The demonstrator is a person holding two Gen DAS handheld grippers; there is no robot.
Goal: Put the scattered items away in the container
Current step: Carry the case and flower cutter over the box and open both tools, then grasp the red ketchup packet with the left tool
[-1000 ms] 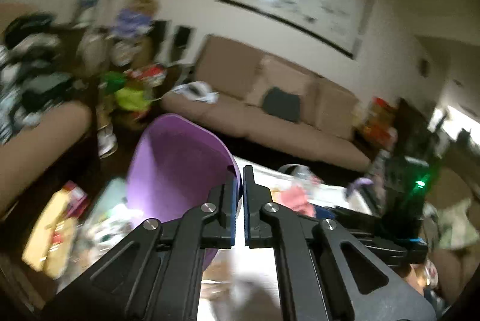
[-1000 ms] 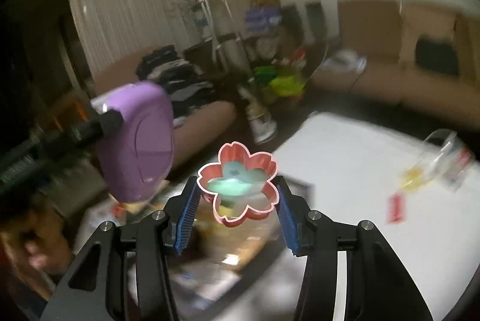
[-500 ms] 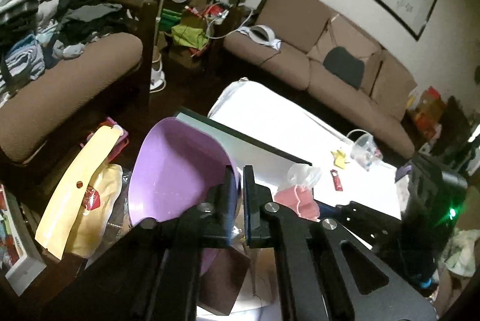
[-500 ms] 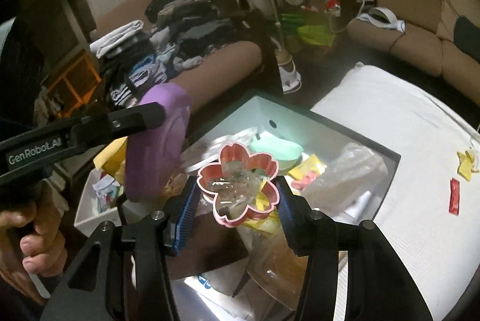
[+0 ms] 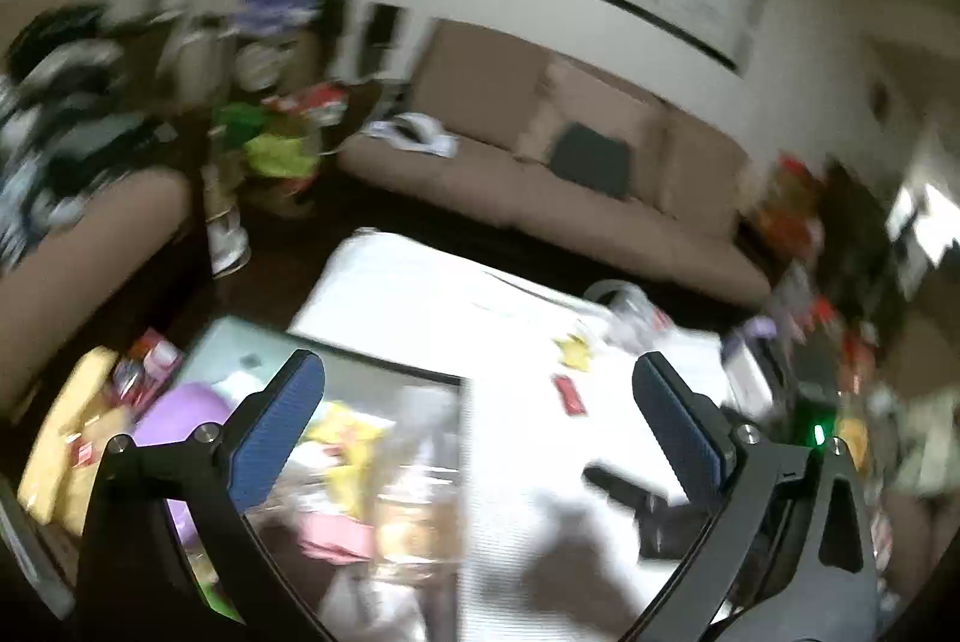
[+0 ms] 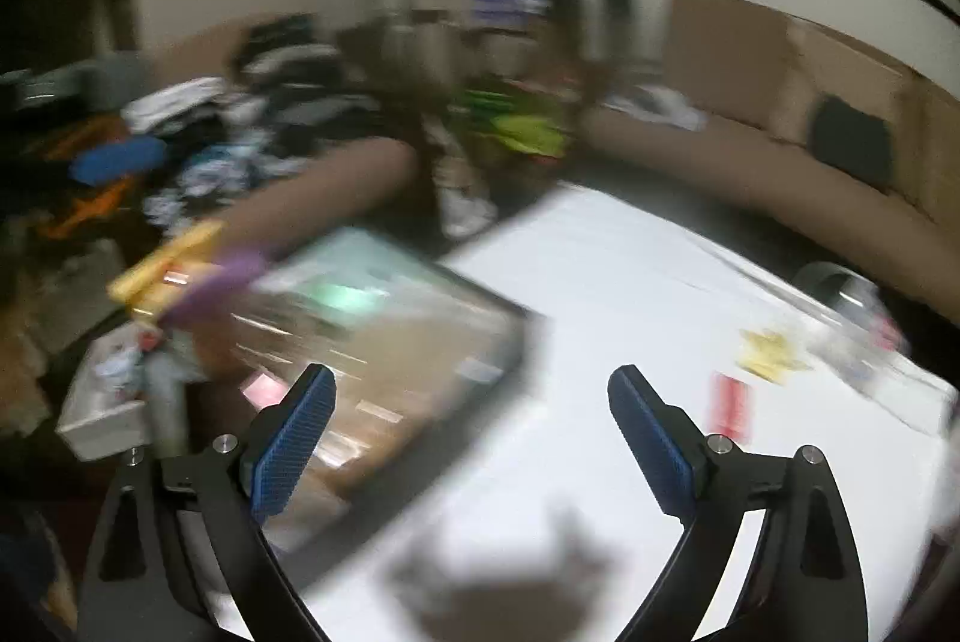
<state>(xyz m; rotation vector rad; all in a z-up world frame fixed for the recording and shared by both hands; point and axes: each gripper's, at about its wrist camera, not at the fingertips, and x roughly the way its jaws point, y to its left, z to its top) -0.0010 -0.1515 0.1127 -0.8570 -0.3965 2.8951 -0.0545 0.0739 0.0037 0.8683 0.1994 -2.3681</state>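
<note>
Frames motion-blurred, no writing legible. Left gripper (image 5: pixel 477 402) and right gripper (image 6: pixel 471 417): jaws opening wide, nothing between.

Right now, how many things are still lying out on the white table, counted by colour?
Yellow: 1, a crumpled wrapper
Red: 1, a small packet
Clear: 1, a plastic cup
Total: 3
Both views are blurred, so smaller bits may be missed.
</note>
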